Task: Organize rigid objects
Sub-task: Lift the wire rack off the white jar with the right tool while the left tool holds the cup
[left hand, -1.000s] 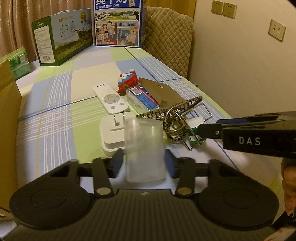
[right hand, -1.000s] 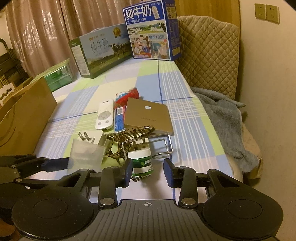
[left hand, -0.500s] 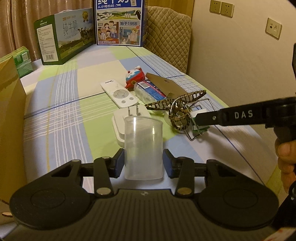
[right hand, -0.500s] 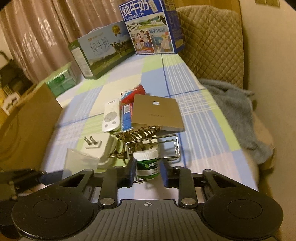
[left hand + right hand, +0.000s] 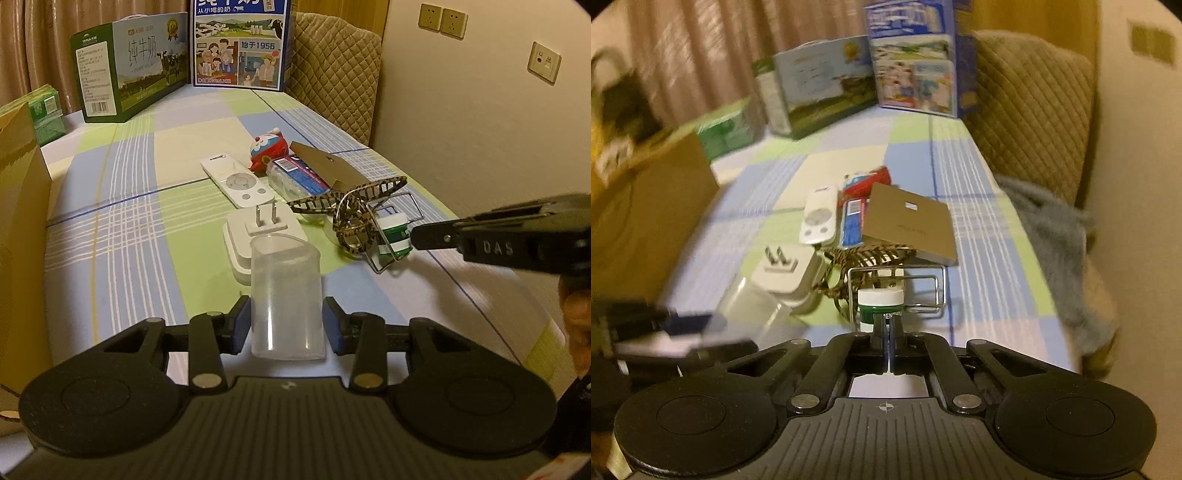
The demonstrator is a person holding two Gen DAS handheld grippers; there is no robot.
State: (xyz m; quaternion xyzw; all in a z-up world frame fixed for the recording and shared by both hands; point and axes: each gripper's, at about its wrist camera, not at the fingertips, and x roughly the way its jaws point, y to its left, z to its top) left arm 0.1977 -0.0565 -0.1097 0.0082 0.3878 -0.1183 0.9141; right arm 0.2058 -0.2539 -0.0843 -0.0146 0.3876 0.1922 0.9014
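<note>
My left gripper is closing, its pads against the sides of an upright clear plastic cup low over the checked tablecloth. Just beyond the cup lie a white charger plug, a white remote, a red and blue toy, a blue packet and a brown flat box. A leopard-print hair clip and a wire rack tangle around a small green jar. My right gripper is shut, its tips right at the jar's near side with nothing visibly between them.
Two milk cartons stand at the table's far end, with a green packet to their left. A brown cardboard box rises along the left edge. At the right are a quilted chair back, a grey blanket and the wall.
The cup, blurred and close to the charger before, now stands upright between the left fingers, drawn back a little. The right fingers, open around the green jar, have shut, and that view has rolled.
</note>
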